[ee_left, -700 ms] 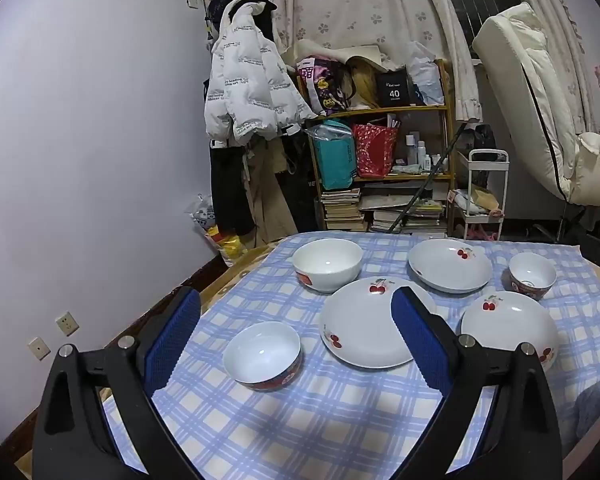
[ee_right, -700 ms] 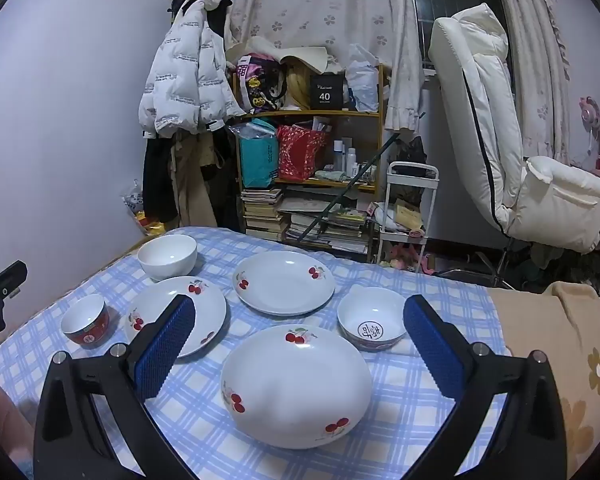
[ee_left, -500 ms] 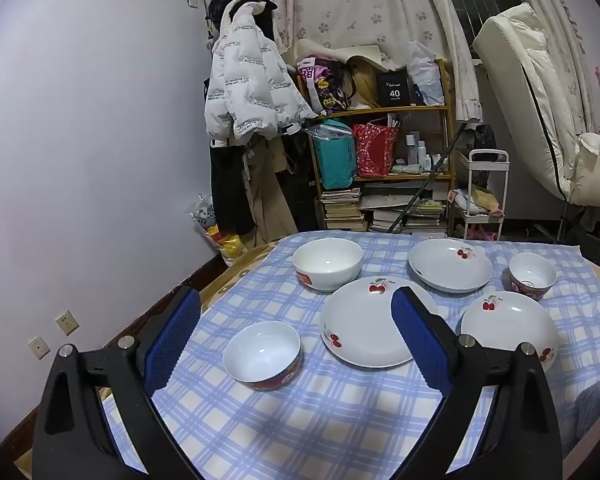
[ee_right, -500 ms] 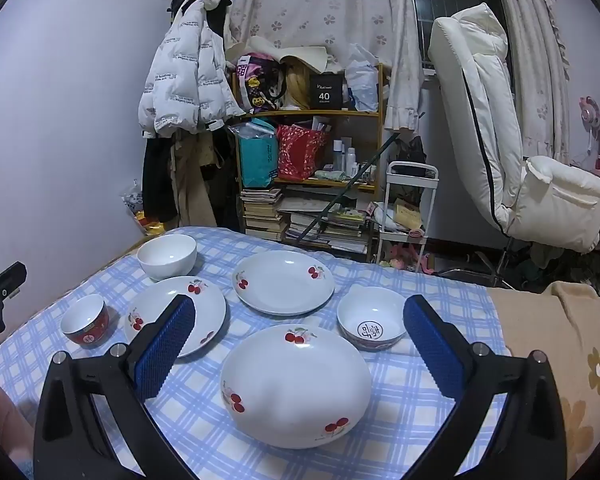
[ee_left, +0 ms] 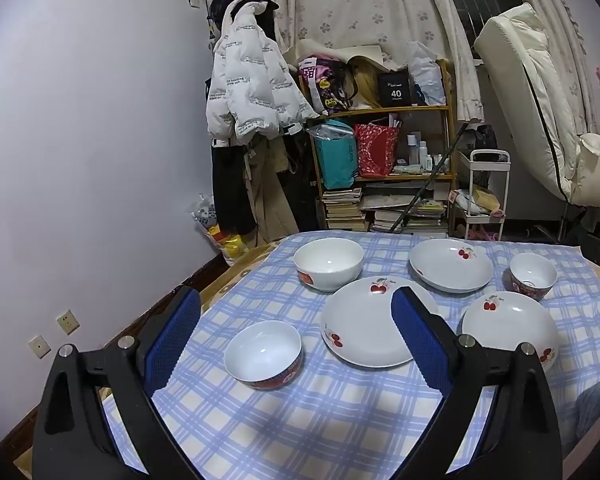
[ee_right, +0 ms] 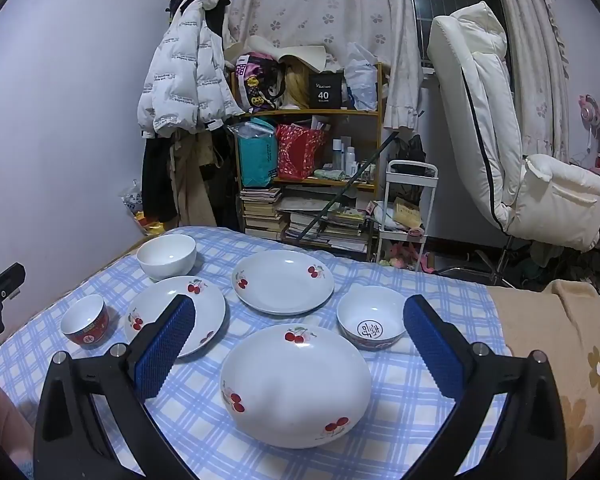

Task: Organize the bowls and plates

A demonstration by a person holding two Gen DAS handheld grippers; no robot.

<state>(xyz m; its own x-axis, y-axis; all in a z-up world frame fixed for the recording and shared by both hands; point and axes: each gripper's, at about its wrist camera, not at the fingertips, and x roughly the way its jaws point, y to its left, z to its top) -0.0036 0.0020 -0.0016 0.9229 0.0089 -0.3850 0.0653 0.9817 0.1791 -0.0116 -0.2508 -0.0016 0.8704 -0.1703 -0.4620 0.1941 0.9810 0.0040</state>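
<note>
Crockery spread on the checked table (ee_left: 340, 432), nothing stacked yet.
Left hand-held gripper (ee_left: 296, 338) and right hand-held gripper (ee_right: 300, 346) hover released, empty; next, likely close on the nearest cherry plate (ee_right: 296, 384) rim.

The left hand-held gripper (ee_left: 296, 344) tilts slightly downward, its blue-padded fingers (ee_left: 172, 344) spread wide with nothing gripped between them. The right hand-held gripper (ee_right: 300, 346) is angled down likewise, jaws fully apart, its blue pads (ee_right: 434, 346) touching nothing.
</note>
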